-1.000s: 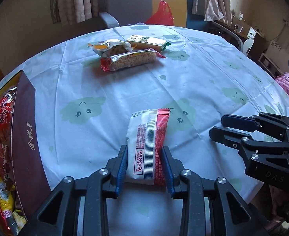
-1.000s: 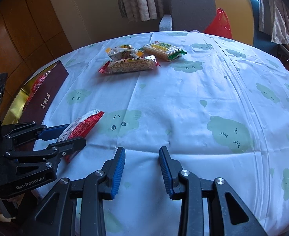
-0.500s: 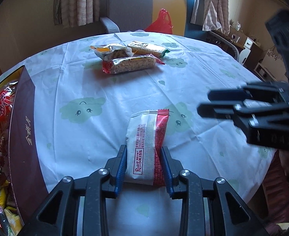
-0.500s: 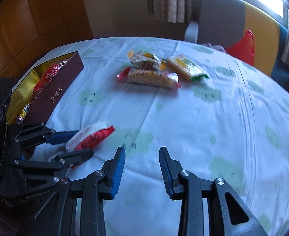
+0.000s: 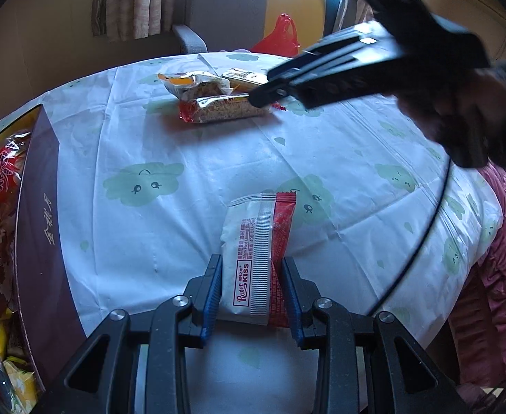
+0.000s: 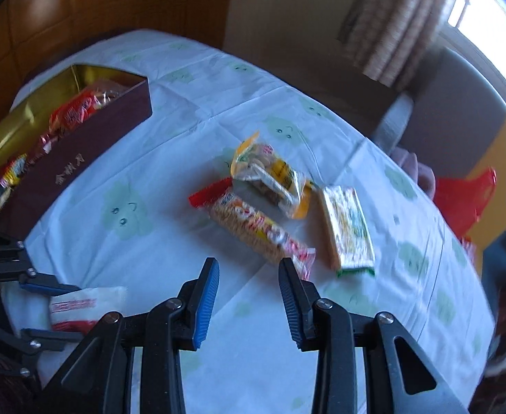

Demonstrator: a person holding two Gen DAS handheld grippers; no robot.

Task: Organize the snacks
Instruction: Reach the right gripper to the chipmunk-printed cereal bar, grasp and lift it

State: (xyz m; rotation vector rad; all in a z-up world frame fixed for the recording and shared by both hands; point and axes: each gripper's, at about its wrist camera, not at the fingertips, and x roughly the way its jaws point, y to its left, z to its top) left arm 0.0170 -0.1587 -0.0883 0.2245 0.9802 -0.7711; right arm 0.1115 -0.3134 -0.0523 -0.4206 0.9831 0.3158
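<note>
My left gripper [image 5: 251,296] is shut on the near end of a white and red snack packet [image 5: 256,241], which lies on the cloud-print tablecloth [image 5: 321,158]. The right wrist view shows that packet [image 6: 87,302] low at the left, in the left gripper [image 6: 51,307]. My right gripper [image 6: 249,276] is open and empty. It hovers above the table just short of a long red noodle packet [image 6: 256,231]. Seen from the left wrist, the right gripper [image 5: 263,96] reaches over that noodle packet [image 5: 225,110].
A maroon box [image 6: 80,158] with gold lining holds several snacks at the left; its wall [image 5: 42,241] runs beside my left gripper. A yellow-edged packet [image 6: 270,176] and a green-edged packet [image 6: 347,227] lie beside the noodles. Behind the table are a chair [image 5: 225,7] and a red bag [image 5: 280,38].
The right gripper rose from beside the left one, swung across the table toward the group of three packets, and rolled. The left gripper kept hold of its packet and stayed put.
</note>
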